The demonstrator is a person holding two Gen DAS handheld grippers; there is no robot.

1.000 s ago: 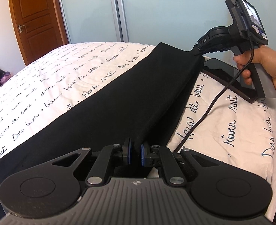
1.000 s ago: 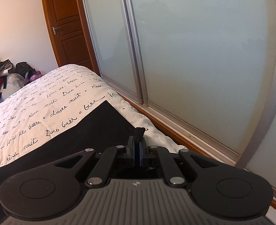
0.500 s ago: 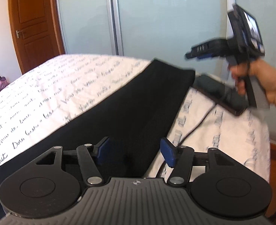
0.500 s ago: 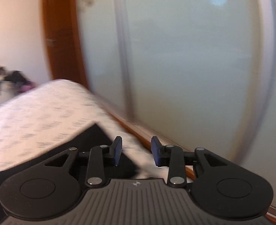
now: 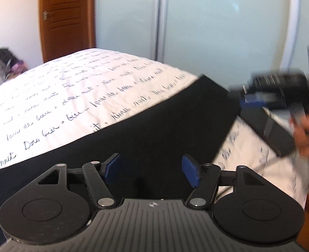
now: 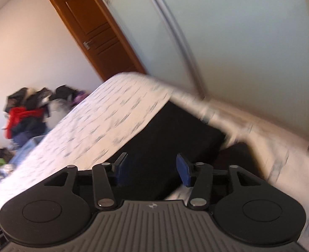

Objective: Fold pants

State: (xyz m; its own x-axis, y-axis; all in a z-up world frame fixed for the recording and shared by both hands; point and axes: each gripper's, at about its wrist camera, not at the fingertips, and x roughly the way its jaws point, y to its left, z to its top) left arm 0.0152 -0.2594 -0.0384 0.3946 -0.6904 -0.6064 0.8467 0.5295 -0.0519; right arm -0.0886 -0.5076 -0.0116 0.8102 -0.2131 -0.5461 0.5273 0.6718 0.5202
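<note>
Both claws newly off pants

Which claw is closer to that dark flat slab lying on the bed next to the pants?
Right claw: it hovers just above the slab. The left claw is over the pants, farther away.

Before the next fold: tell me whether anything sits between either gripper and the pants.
Nothing visible does. The left gripper and right gripper both hang open directly over the black pants, with no cloth pinched. A dark flat device lies on the bedspread beside the pants' far end.
</note>
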